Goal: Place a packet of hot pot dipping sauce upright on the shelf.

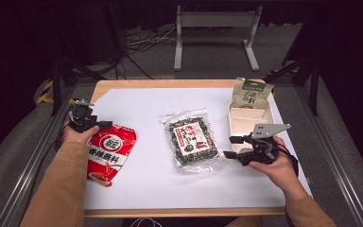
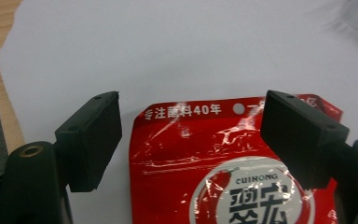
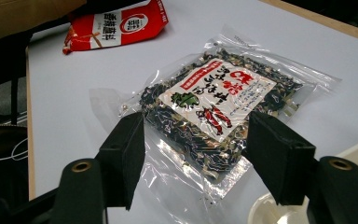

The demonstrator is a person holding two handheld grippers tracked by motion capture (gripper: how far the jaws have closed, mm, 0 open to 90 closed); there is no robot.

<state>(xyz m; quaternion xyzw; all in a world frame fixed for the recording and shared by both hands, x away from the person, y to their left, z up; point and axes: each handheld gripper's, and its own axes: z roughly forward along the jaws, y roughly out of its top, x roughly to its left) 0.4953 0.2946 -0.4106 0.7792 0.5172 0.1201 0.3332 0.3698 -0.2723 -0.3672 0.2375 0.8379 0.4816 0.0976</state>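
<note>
A red snack bag [image 1: 106,153] lies flat at the left of the white sheet; its top edge with a hang hole [image 2: 205,154] sits between the jaws of my left gripper [image 2: 193,99], which stand wide apart. Seen from above, the left gripper [image 1: 98,125] hovers at the bag's upper left corner. A clear bag of dark dried food with a white and red label [image 1: 192,138] rests mid-table. My right gripper [image 1: 230,147] is open just right of it, jaws pointing at its near edge [image 3: 223,98]; nothing is clamped in the right gripper [image 3: 196,117].
A white divided tray [image 1: 240,126] stands at the right, a tan and green pouch [image 1: 251,93] leaning in its far end. The tray's rim [image 3: 266,209] is right under the right gripper. The red bag [image 3: 116,23] lies beyond. The wooden table edge [image 1: 170,83] borders the sheet.
</note>
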